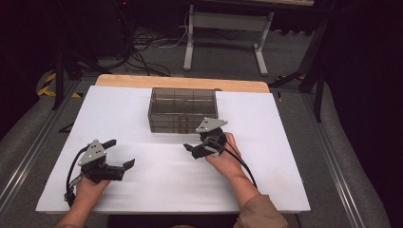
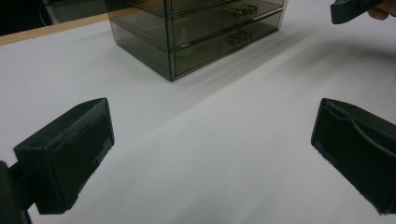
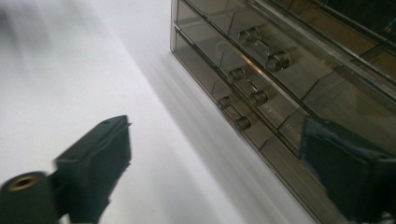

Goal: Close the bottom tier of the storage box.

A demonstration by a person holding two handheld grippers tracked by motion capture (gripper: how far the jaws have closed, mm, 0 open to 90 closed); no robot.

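1. On the white table point(image 1: 142, 114), toward its far middle, stands a smoky see-through drawer chest point(image 1: 183, 110), and it is the thing the work turns on: both hands face it, the right one close by its front.

2. Judging from that, the step in hand is the reach for a drawer handle. To do it well, the right tongs point(image 1: 197, 148) should square up to the chest front, since just now they point off to the side, then settle on one handle and close across its bar, not across the end knobs, and pull straight out so the light chest does not slide.

3. Right tongs: jaws stand well apart with nothing between them, low over the table just in front of the chest.

4. Left tongs point(image 1: 119, 154): jaws likewise spread wide and empty, hanging over bare table well apart from the chest. They look free to steady the chest against the pull.

5. From the high view I get the layout: chest, both hands, the gap between each. It tells me nothing about the handles.

6. From the right gripper view the three clear bar handles point(image 3: 245, 88) show plainly, one per drawer, stacked in a line down the front, all drawers shut.

7. From the left gripper view I see the chest's corner and side wall, and something small and green point(image 2: 183, 53) inside the bottom drawer; I cannot tell what it is.
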